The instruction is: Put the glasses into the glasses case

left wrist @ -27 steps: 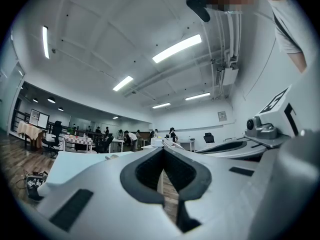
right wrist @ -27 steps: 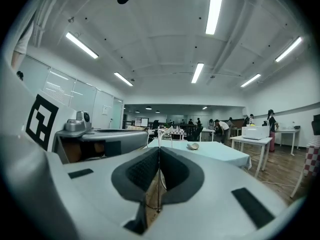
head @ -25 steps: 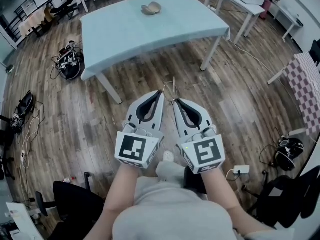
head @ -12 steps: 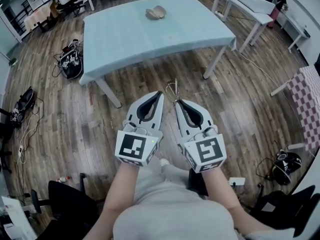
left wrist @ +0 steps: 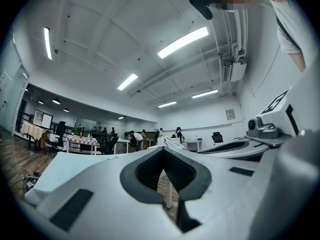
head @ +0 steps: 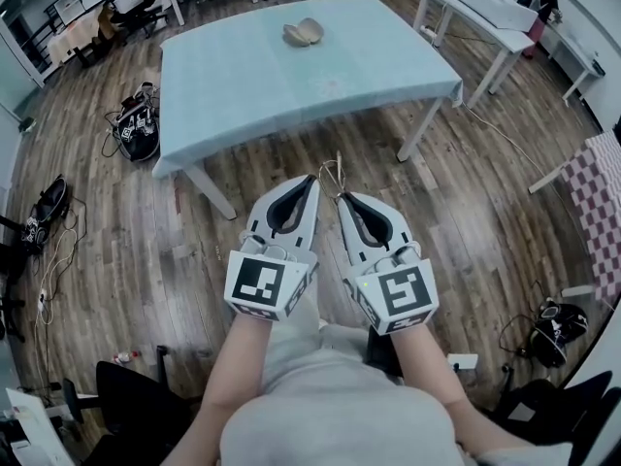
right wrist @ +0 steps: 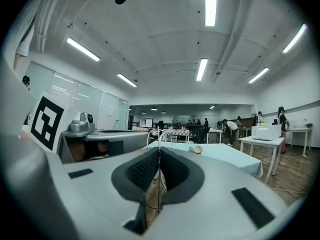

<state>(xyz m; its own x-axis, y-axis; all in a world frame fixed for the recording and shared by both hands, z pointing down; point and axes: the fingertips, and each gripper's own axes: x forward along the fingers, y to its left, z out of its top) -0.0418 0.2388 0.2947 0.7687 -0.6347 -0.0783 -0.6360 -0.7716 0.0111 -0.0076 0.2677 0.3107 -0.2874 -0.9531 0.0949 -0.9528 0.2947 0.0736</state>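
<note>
An open beige glasses case [head: 303,33] lies on the far side of the light-blue table [head: 291,85]; in the right gripper view the glasses case [right wrist: 195,149] shows on the table [right wrist: 225,156] ahead. My right gripper [head: 339,197] is shut on thin wire-framed glasses [head: 333,173], whose frame [right wrist: 159,134] sticks up past its tips, one temple running down between the pads. My left gripper [head: 311,181] hangs beside it, shut with nothing in it; its jaws meet at the tip [left wrist: 163,149]. Both are held level over the wooden floor, short of the table.
A white table [head: 485,8] with a white box stands at the back right. Cables and gear [head: 136,124] lie on the floor left of the blue table. A checkered cloth [head: 602,192] is at the right edge, a bag [head: 553,323] and dark chairs lower down.
The blue table and the case have slid lower in the head view, nearer to me. Both grippers keep their place side by side, and the glasses stay in the right one.
</note>
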